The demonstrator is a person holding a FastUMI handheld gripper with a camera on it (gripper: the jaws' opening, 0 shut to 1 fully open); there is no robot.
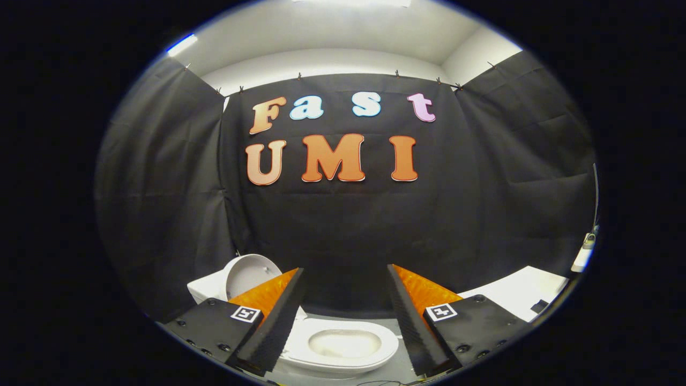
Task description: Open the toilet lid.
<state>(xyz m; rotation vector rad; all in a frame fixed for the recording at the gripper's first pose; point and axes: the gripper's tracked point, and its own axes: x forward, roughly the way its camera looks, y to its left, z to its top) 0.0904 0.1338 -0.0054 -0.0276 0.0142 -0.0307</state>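
Observation:
A white toilet stands below and ahead of my fingers. Its lid [247, 273] is raised upright, leaning back against the tank [206, 289], partly hidden behind my left finger. The seat [343, 346] lies flat around the open bowl, seen in the gap between the fingers. My gripper [345, 289] is open, fingers wide apart with nothing between them, held above the toilet and clear of the lid.
Black cloth walls close the booth behind and on both sides. A white surface [517, 295] lies to the right beyond my right finger, with a small dark item on it. A white object [584, 254] hangs by the right wall.

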